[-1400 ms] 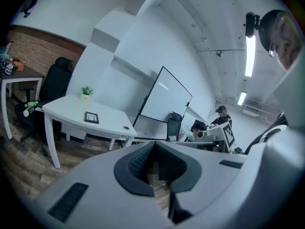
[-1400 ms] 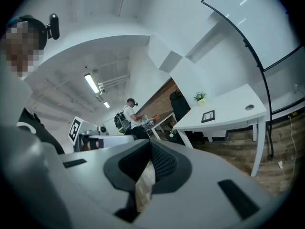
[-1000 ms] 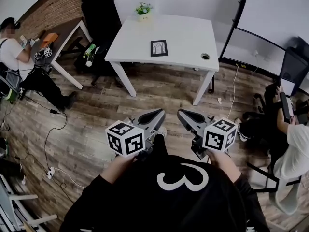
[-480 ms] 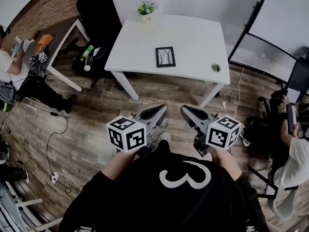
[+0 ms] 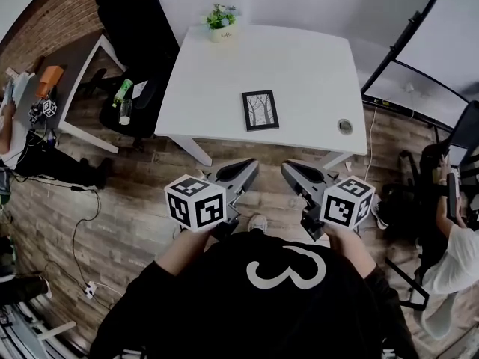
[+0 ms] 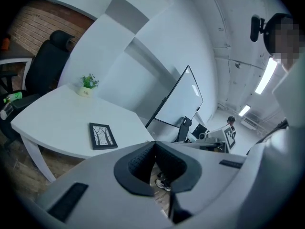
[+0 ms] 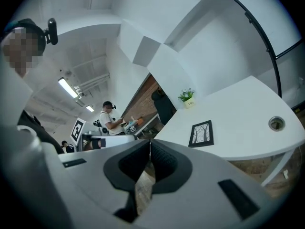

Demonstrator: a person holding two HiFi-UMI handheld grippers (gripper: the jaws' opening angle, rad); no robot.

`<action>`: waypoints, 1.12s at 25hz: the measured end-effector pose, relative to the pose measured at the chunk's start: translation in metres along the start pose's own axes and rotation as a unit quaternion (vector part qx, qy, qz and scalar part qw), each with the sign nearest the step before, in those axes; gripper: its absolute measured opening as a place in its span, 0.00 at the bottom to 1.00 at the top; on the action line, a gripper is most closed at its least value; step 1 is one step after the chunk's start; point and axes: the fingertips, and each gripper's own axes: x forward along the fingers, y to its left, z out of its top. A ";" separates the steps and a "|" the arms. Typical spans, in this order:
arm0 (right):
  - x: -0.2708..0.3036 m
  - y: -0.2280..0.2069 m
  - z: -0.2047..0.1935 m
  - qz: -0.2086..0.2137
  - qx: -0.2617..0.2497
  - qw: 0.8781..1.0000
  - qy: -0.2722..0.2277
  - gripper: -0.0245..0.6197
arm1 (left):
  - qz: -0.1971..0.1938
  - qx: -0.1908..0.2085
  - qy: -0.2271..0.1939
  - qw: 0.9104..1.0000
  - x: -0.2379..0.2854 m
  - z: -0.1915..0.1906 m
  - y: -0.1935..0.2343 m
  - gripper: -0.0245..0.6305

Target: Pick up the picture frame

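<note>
A black picture frame (image 5: 260, 110) with a tree drawing lies flat on the white table (image 5: 217, 88), near its front edge. It also shows in the left gripper view as the picture frame (image 6: 102, 135) and in the right gripper view as the picture frame (image 7: 201, 134). My left gripper (image 5: 249, 166) and right gripper (image 5: 288, 169) are held side by side in front of the table, over the wooden floor, short of the table edge. Both are shut with nothing between the jaws.
A small potted plant (image 5: 220, 19) stands at the table's far edge, and a round cable hole (image 5: 344, 126) sits at its right front corner. A black office chair (image 5: 131, 21) and a second desk (image 5: 71, 58) are to the left. People sit at the far left and right.
Both grippers have moved forward toward the white table; the table and the picture frame now lie closer and lower in the head view. The jaws stayed shut.
</note>
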 end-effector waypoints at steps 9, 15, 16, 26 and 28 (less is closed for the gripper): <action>0.033 -0.045 0.031 -0.051 0.004 0.999 -0.007 0.08 | -0.009 -0.011 0.006 1.000 0.025 0.031 0.047 0.06; 0.042 -0.063 0.040 -0.056 0.006 0.998 -0.002 0.08 | -0.003 0.000 0.008 1.000 0.038 0.042 0.058 0.06; 0.044 -0.066 0.042 -0.052 0.006 0.999 -0.003 0.08 | 0.001 0.002 0.008 1.000 0.040 0.043 0.060 0.06; 0.071 -0.110 0.084 -0.020 0.013 1.000 -0.003 0.08 | 0.038 -0.005 0.015 0.999 0.077 0.073 0.093 0.06; 0.078 -0.121 0.087 -0.015 0.016 1.000 0.002 0.08 | 0.049 -0.009 0.018 0.999 0.085 0.075 0.102 0.06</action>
